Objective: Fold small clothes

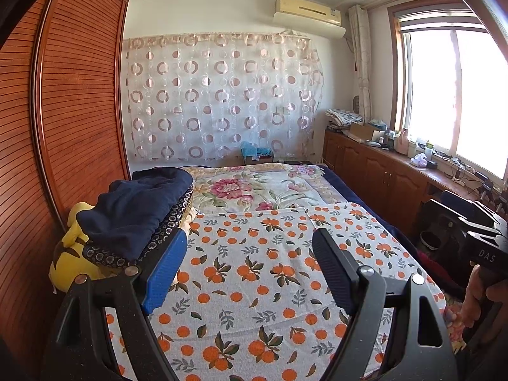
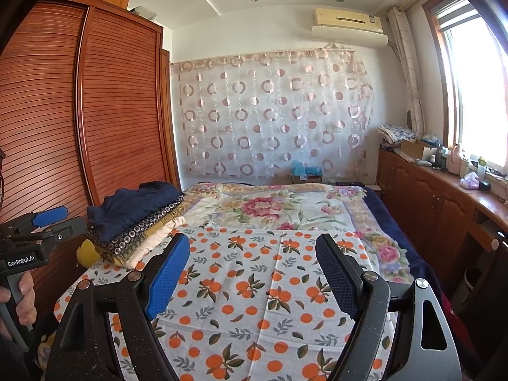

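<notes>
Navy garment [image 2: 136,209] tops a folded stack of clothes [image 2: 139,238] at the bed's left edge, beside the wooden wardrobe [image 2: 120,101].

Orange-print cloth [image 2: 247,285] lies flat on the bed below both grippers. The left gripper [image 1: 247,270] and right gripper [image 2: 254,273] point slightly downward over it, jaws wide apart, gripping nothing; a hand [image 2: 22,298] grasps the left handle.

Left hand-held gripper [image 1: 249,255]: jaws apart, nothing between them.
Orange-print cloth [image 1: 254,285]: spread flat on bed.
Folded clothes stack [image 1: 136,216]: left, beside wardrobe [image 1: 73,95].
</notes>
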Tool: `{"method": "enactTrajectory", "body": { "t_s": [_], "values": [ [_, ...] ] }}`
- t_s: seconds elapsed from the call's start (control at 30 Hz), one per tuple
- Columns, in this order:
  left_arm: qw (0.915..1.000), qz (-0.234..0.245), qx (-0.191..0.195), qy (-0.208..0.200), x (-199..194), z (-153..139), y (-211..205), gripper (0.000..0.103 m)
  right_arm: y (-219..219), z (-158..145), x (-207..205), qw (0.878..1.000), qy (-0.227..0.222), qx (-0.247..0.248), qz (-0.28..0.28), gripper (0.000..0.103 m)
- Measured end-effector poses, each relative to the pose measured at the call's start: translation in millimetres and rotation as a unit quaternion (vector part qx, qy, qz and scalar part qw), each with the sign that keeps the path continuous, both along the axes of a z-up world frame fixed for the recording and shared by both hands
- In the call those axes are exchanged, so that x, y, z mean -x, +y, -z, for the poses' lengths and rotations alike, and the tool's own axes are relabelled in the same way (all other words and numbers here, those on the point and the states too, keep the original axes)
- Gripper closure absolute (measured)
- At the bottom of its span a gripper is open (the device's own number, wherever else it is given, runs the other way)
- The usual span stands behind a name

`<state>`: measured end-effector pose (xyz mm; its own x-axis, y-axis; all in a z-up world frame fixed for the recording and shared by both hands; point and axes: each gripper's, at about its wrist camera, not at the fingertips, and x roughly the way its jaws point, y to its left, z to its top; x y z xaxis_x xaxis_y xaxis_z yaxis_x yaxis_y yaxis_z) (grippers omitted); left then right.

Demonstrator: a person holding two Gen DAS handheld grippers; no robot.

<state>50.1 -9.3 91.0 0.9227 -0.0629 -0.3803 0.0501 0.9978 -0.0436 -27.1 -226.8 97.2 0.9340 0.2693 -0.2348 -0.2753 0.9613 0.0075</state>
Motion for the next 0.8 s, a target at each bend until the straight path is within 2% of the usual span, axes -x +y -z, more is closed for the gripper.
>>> {"method": "enactTrajectory", "body": {
  "t_s": [0.8],
  "values": [
    [1.0000, 0.000, 0.001, 0.000, 0.2, -0.9, -0.5, 0.021, -11.6, 0.2, -8.1, 1.000, -0.004, 0.003, -0.010, 0.020]
  ]
}}
